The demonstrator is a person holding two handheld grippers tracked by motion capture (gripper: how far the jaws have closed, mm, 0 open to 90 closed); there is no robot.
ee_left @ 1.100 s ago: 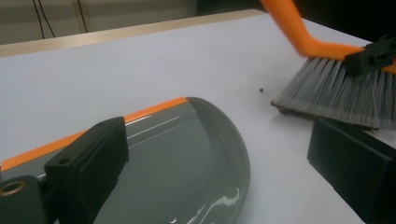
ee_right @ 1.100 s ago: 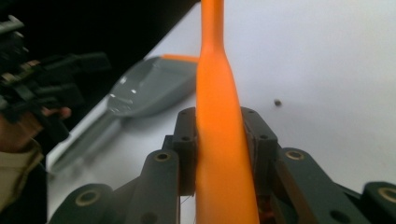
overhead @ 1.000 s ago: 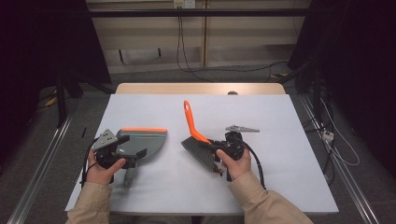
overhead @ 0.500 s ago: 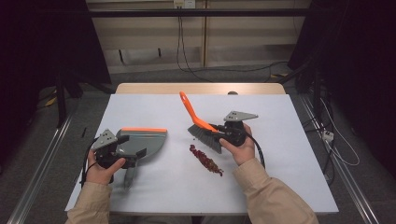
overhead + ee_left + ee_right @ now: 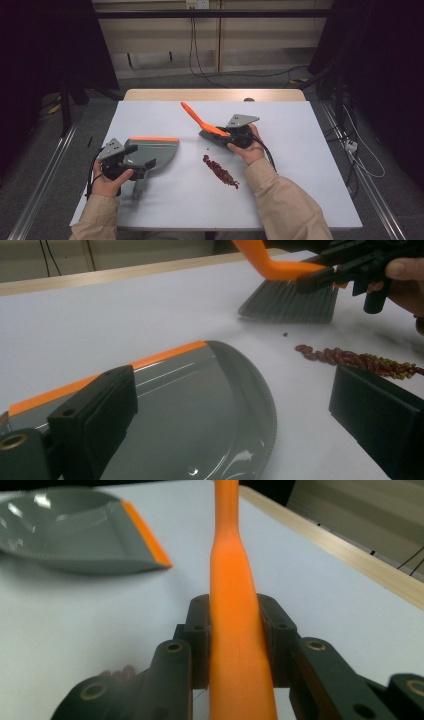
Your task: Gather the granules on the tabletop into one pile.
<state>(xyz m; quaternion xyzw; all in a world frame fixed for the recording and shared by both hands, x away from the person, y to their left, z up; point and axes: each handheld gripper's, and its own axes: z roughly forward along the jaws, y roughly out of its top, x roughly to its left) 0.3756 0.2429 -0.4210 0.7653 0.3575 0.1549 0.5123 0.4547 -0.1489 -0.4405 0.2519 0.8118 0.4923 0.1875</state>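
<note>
Reading no brand, label or writing on any item. Left gripper (image 5: 131,161), lower left of the high view, held the grey dustpan (image 5: 152,150) by its handle, though how its jaws stood could not be told. Beans (image 5: 220,171) lay in a streak at centre. Right gripper (image 5: 231,139), just above, clamped the orange-handled brush (image 5: 201,121) on the white table (image 5: 300,150).

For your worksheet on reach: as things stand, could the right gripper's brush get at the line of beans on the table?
Probably yes: the brush in the right gripper sits just beyond the beans, with bare table between.
</note>
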